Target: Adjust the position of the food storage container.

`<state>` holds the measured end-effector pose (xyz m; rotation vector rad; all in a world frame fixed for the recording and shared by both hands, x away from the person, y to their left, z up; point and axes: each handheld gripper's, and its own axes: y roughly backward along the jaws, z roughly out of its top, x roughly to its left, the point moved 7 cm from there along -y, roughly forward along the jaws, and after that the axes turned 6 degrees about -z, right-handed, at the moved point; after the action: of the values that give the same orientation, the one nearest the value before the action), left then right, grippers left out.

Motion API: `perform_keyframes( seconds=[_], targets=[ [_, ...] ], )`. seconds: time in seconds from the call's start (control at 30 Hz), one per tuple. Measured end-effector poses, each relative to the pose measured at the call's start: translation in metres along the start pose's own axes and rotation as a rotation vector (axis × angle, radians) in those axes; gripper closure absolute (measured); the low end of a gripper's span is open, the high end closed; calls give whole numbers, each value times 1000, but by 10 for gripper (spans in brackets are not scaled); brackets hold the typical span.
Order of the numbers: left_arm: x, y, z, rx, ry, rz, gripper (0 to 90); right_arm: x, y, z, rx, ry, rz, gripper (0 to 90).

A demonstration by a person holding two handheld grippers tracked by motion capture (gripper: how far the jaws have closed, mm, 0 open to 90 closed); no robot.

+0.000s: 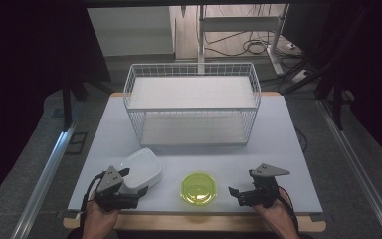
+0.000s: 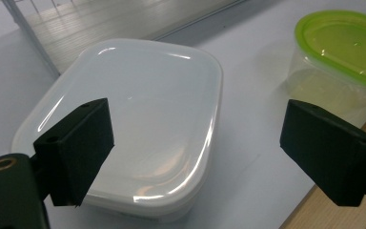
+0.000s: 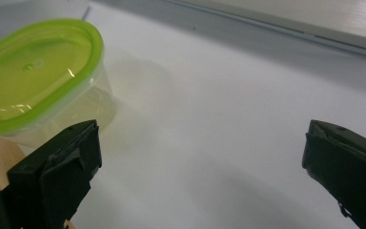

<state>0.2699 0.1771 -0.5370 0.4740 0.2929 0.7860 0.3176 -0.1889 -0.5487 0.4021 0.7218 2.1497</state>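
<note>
left claw released, hovering at white lidded box near desk front edge, left corner; right claw released beside green-lidded tub, front edge middle.

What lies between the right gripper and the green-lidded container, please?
Nothing: in the high view, bare table separates the right gripper from the green-lidded container.

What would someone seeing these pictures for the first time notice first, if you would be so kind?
Probably the round clear plastic container with the bright lime-green lid, near the front edge of the pale table between the two tongs. Next comes the big white wire basket standing behind it. The left tongs, jaws apart, sit right at a white rounded-rectangular plastic box; the right tongs are open over bare table.
</note>
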Motion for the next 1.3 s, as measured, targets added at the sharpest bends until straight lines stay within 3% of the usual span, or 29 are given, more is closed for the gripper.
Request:
perform_keyframes(
  seconds=[0.13, 0.43, 0.7, 1.0, 1.2, 1.3],
  targets=[
    [2, 0, -1, -24, -42, 34, 115, 3, 0, 0, 9, 3, 16, 0],
    [3, -1, -2, -37, -29, 25, 111, 6, 0, 1, 23, -27, 30, 63],
    [2, -4, -4, -19, -25, 3, 99, 11, 3, 4, 34, -9, 49, 245],
    [-2, -6, -4, -12, -32, -13, 100, 22, 3, 15, 45, 87, 55, 450],
    [-4, -7, -3, -10, -62, -8, 100, 26, 4, 28, 38, 74, 88, 564],
    [-4, -7, -3, -14, -59, -7, 100, 30, 4, 34, 38, 91, 96, 623]
  ],
)
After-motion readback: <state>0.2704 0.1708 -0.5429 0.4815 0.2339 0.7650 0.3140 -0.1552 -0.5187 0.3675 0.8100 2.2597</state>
